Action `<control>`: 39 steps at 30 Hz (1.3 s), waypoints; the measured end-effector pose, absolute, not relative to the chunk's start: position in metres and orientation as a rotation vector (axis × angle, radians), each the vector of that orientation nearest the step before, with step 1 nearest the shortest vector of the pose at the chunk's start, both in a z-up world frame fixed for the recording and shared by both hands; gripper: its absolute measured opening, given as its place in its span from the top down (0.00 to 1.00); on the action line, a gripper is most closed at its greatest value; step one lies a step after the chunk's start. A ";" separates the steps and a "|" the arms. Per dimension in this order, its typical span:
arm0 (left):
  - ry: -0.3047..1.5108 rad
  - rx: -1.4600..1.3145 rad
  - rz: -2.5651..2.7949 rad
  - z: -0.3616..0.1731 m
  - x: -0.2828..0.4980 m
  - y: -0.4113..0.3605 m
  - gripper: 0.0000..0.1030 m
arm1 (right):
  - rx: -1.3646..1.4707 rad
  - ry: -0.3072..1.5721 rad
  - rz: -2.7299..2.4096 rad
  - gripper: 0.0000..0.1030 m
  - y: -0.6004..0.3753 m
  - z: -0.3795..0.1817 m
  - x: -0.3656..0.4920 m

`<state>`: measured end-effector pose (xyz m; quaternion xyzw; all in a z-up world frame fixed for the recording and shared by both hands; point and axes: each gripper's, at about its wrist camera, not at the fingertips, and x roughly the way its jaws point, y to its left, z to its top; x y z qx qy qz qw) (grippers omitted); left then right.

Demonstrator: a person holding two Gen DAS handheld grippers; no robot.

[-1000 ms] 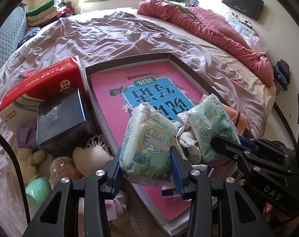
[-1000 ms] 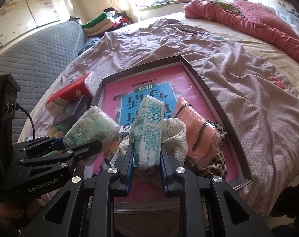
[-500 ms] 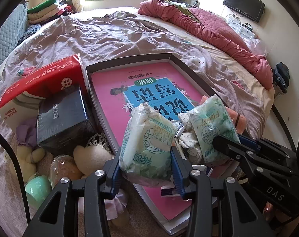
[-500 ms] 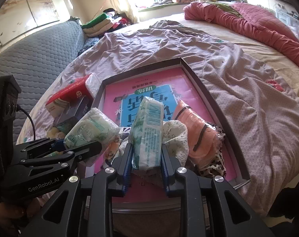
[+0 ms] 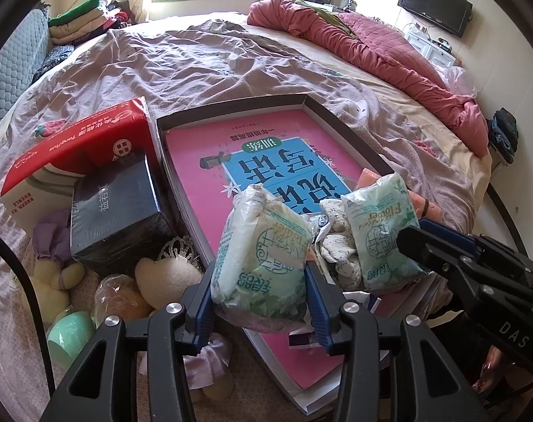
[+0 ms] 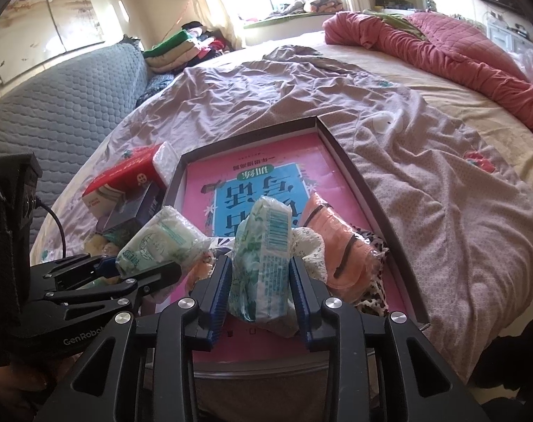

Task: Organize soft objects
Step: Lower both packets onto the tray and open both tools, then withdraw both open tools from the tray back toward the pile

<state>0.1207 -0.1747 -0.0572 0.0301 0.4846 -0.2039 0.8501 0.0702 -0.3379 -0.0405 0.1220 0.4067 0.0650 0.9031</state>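
In the left wrist view, several soft things are already gathered at the near end of the tray (image 5: 315, 105): a spotted cloth (image 5: 336, 246) and an orange bag (image 5: 421, 204). Left outside on the bed (image 5: 196, 56) are a plush toy (image 5: 168, 274), a green cup (image 5: 69, 330), a dark box (image 5: 115, 211) and a red carton (image 5: 76, 140), so the sorting is judged partly done. A tissue pack (image 5: 263, 260) is held between the jaws of the left gripper (image 5: 259, 302), which are part open and easing wider, above the tray's near edge.

In the right wrist view, a second pack (image 6: 263, 267) stands upright between the jaws of the right gripper (image 6: 259, 292). These jaws are opening; a gap is seen at the right pad, so the pack is judged released onto the tray pile.
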 end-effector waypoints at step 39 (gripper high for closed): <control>0.932 0.035 -0.427 -0.017 0.108 -0.149 0.39 | 0.208 0.794 0.063 0.54 -0.330 -0.014 0.066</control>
